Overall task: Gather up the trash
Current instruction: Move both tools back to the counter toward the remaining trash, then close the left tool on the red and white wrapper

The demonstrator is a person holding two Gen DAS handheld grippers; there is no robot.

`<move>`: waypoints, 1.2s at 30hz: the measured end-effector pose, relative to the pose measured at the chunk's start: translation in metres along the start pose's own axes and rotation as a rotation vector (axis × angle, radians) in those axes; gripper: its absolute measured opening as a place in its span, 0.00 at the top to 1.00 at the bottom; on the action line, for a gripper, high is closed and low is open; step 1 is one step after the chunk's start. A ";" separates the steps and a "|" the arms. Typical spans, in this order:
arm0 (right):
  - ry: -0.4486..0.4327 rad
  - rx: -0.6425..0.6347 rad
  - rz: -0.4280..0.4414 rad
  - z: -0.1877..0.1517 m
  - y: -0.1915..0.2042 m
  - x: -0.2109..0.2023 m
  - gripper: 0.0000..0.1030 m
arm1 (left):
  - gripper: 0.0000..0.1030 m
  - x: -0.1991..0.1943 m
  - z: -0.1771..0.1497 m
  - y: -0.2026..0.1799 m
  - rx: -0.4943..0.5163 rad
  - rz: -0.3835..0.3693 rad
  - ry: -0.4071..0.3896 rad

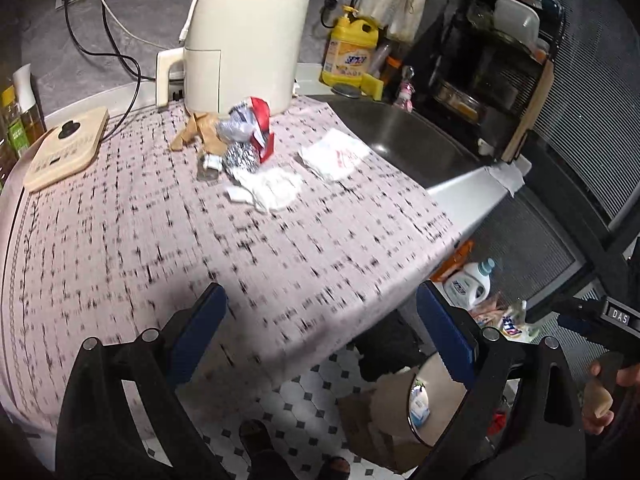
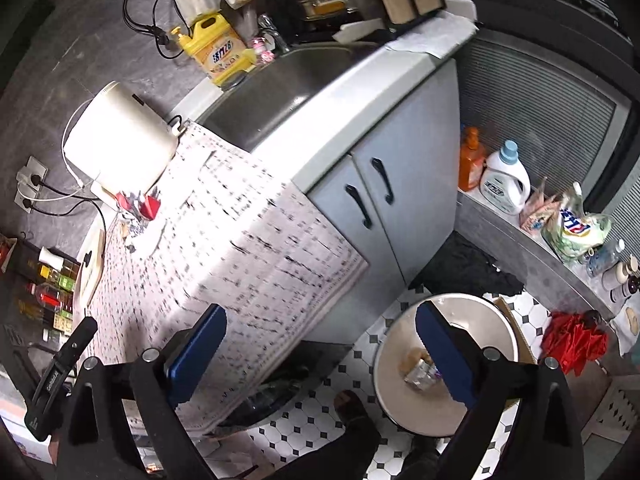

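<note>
Hovering over counter and bin, both grippers empty.
Left gripper (image 1: 320, 332) and right gripper (image 2: 320, 344) stand with jaws apart. One trash pile (image 1: 248, 148) lies on the tablecloth (image 1: 120, 240); one wrapper (image 2: 420, 372) lies in the bin (image 2: 500, 320), long axis unclear.

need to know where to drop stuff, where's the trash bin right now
In the right wrist view the round bin stands on the tiled floor at lower right, below the cabinet doors, with the open right gripper above it.

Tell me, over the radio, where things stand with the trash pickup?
Left gripper and right gripper open, both empty. Trash pile on tablecloth; some pieces already in the bin. Path to pile looks clear.
</note>
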State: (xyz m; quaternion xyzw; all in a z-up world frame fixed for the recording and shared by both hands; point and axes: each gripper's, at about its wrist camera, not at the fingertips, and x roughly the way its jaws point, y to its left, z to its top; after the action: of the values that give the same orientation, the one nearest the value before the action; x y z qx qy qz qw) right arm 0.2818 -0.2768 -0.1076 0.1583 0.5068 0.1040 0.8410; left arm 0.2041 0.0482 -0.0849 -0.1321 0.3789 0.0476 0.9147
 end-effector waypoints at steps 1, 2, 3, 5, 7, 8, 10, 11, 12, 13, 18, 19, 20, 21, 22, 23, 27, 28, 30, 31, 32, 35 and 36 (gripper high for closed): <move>-0.004 0.001 -0.004 0.003 0.007 0.002 0.09 | 0.08 0.002 0.006 0.004 0.002 -0.003 -0.004; -0.008 0.003 -0.007 0.005 0.012 0.005 0.09 | 0.08 0.006 0.012 0.009 0.004 -0.007 -0.008; -0.012 0.005 -0.010 0.007 0.017 0.006 0.09 | 0.08 0.009 0.018 0.013 0.007 -0.011 -0.012; -0.020 0.010 -0.023 0.011 0.027 0.011 0.08 | 0.08 0.017 0.032 0.024 0.017 -0.018 -0.019; -0.025 0.021 -0.035 0.014 0.036 0.015 0.08 | 0.08 0.026 0.046 0.034 0.027 -0.024 -0.025; -0.029 0.027 -0.043 0.016 0.041 0.017 0.08 | 0.08 0.030 0.052 0.038 0.030 -0.027 -0.028; -0.034 0.037 -0.058 0.019 0.047 0.021 0.08 | 0.08 0.039 0.065 0.048 0.032 -0.037 -0.033; -0.038 0.043 -0.066 0.020 0.050 0.023 0.08 | 0.08 0.044 0.071 0.053 0.033 -0.042 -0.033; -0.042 0.048 -0.077 0.022 0.054 0.024 0.08 | 0.08 0.048 0.075 0.057 0.035 -0.046 -0.033; -0.047 0.053 -0.086 0.023 0.058 0.025 0.08 | 0.08 0.054 0.081 0.062 0.038 -0.052 -0.032; -0.069 0.088 -0.125 0.024 0.071 0.029 0.08 | 0.08 0.081 0.105 0.079 0.062 -0.080 -0.018; -0.072 0.097 -0.133 0.024 0.074 0.029 0.08 | 0.08 0.086 0.109 0.081 0.066 -0.084 -0.016; -0.075 0.104 -0.141 0.023 0.077 0.030 0.08 | 0.08 0.092 0.114 0.084 0.071 -0.091 -0.014; -0.078 0.110 -0.147 0.022 0.080 0.030 0.08 | 0.08 0.097 0.118 0.086 0.076 -0.096 -0.012; -0.079 0.118 -0.155 0.021 0.083 0.030 0.08 | 0.08 0.103 0.123 0.088 0.080 -0.103 -0.009; -0.081 0.125 -0.162 0.020 0.084 0.030 0.08 | 0.08 0.107 0.125 0.089 0.084 -0.109 -0.007; -0.084 0.140 -0.191 0.014 0.090 0.028 0.08 | 0.08 0.125 0.139 0.091 0.108 -0.119 -0.011; -0.084 0.140 -0.200 0.012 0.091 0.026 0.08 | 0.08 0.130 0.142 0.091 0.110 -0.122 -0.010; -0.087 0.142 -0.217 0.010 0.091 0.023 0.08 | 0.08 0.141 0.148 0.091 0.113 -0.122 -0.005; -0.090 0.145 -0.228 0.010 0.090 0.022 0.08 | 0.08 0.146 0.150 0.091 0.114 -0.120 -0.003; -0.091 0.150 -0.233 0.011 0.088 0.022 0.08 | 0.08 0.150 0.151 0.091 0.114 -0.119 -0.002; -0.094 0.165 -0.239 0.016 0.085 0.024 0.08 | 0.08 0.159 0.155 0.092 0.105 -0.114 0.000; -0.093 0.164 -0.237 0.019 0.085 0.027 0.08 | 0.13 0.162 0.155 0.093 0.104 -0.110 0.003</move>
State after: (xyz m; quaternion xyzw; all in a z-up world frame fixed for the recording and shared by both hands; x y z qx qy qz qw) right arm 0.3102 -0.1918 -0.0893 0.1703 0.4893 -0.0452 0.8541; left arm 0.4065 0.1782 -0.1130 -0.1050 0.3743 -0.0226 0.9211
